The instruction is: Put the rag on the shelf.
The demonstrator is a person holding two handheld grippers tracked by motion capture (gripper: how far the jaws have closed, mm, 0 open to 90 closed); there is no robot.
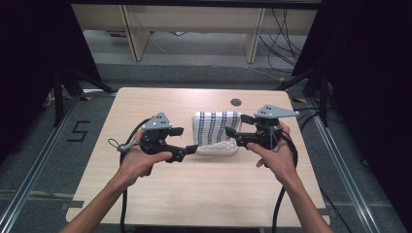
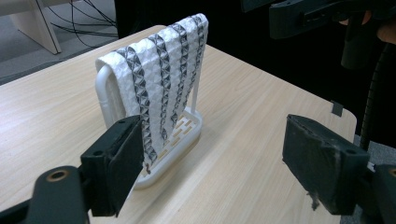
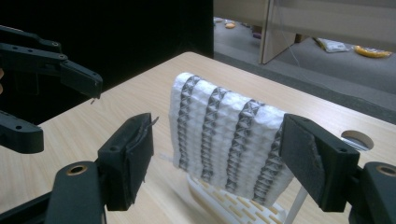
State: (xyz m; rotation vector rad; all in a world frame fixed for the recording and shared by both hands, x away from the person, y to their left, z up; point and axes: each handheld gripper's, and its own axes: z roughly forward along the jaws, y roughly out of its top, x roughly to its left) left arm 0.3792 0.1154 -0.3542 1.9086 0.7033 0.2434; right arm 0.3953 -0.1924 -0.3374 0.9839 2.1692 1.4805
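White striped cloth (image 1: 216, 126) hangs over one white rack (image 1: 217, 148) near the wooden table's (image 1: 204, 194) middle, with bare wood all round to every edge. Two grippers flank it, left gripper (image 1: 190, 149) and right gripper (image 1: 233, 133), both spread open and empty.

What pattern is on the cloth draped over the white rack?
White cloth with dark grey, diamond-textured vertical stripes, clearest in the left gripper view.
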